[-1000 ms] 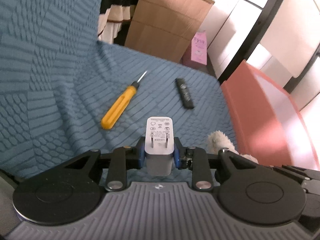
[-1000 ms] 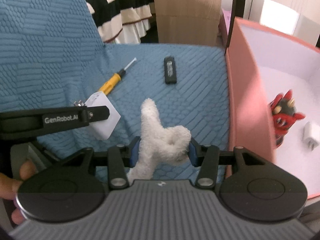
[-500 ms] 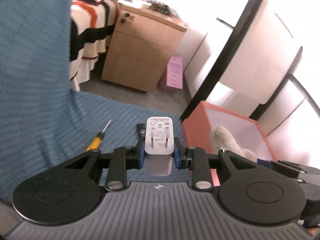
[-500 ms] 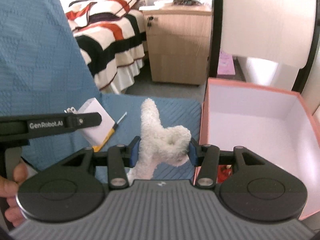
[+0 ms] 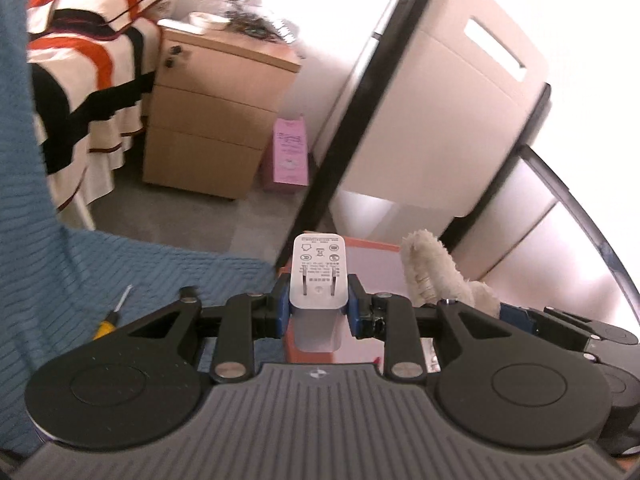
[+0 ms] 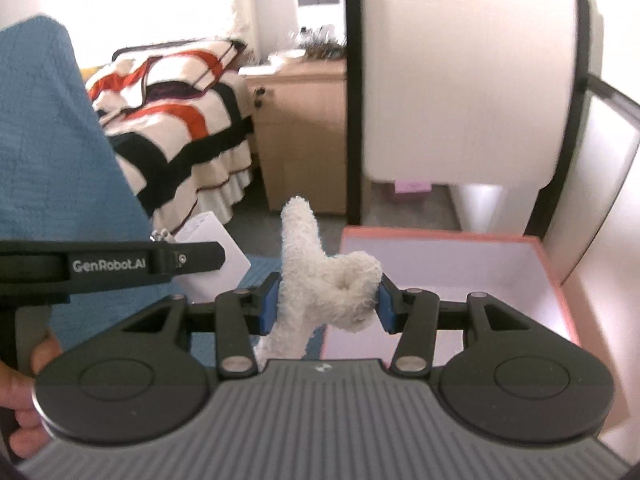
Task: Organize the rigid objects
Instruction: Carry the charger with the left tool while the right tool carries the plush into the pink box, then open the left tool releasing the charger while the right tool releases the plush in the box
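My left gripper (image 5: 319,312) is shut on a white plug charger (image 5: 318,280), prongs facing the camera, held in the air by the near corner of the pink box (image 5: 360,246). My right gripper (image 6: 326,300) is shut on a white fluffy plush toy (image 6: 320,280), held above the blue sofa beside the pink box (image 6: 440,236). The plush also shows in the left wrist view (image 5: 432,272), and the charger in the right wrist view (image 6: 212,240). A yellow-handled screwdriver (image 5: 110,322) lies on the blue sofa cover (image 5: 120,272).
A wooden drawer cabinet (image 5: 216,120) stands beyond the sofa, with a striped bed (image 6: 180,120) to its left. A pink bag (image 5: 290,156) sits on the floor. White panels with black frames (image 5: 420,100) rise behind the box. A hand (image 6: 24,392) holds the left gripper.
Both grippers have risen and tilted upward with their objects. The sofa seat and black remote have dropped out of view. The box interior now shows less.
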A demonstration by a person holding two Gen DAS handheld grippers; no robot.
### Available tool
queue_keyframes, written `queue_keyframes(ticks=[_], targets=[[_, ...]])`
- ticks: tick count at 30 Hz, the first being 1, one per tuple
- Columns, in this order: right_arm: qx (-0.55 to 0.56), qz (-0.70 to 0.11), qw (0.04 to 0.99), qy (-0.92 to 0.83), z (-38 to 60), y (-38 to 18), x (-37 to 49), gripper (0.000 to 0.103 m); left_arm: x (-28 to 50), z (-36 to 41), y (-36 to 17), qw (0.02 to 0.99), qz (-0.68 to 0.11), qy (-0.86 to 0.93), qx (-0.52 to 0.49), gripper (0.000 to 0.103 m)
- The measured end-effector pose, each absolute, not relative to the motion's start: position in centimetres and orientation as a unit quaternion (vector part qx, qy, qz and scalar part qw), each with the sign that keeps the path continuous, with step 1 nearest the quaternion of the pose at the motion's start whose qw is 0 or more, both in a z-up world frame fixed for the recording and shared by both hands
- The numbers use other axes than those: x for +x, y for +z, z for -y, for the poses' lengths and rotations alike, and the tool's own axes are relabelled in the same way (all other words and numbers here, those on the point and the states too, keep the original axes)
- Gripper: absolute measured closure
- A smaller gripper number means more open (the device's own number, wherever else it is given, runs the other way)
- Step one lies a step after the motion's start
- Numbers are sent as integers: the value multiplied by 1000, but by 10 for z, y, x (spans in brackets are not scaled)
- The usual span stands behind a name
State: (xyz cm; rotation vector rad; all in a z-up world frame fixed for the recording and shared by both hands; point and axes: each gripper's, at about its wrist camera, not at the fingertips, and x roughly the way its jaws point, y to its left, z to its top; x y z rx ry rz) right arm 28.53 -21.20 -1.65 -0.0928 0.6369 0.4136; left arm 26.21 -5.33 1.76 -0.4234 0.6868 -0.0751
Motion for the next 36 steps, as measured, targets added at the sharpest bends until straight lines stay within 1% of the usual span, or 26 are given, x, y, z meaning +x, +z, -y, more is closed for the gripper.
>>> queue_keyframes(ticks=[5, 9, 14, 22, 27, 33, 36], targets=[[-37, -312, 934, 169, 246, -20, 295, 52, 275, 85, 20, 915, -347, -60, -199, 71], [-28, -323, 935, 142, 275, -32, 300, 52, 286, 111, 7, 906, -367, -81, -196, 71], [-30, -340, 934, 109, 306, -58, 305, 52, 294, 135, -28, 884, -413, -96, -197, 71], [-22, -395, 914, 86, 332, -116, 315, 52, 297, 171, -76, 861, -469, -102, -165, 71], [-6, -421, 903, 84, 335, -141, 320, 52, 300, 177, -92, 852, -487, -101, -162, 71], [19, -437, 896, 76, 341, -155, 320, 50, 302, 172, -102, 851, -494, -93, -154, 70], [20, -441, 894, 75, 341, -160, 320, 52, 299, 170, -106, 850, -492, -93, -162, 70]])
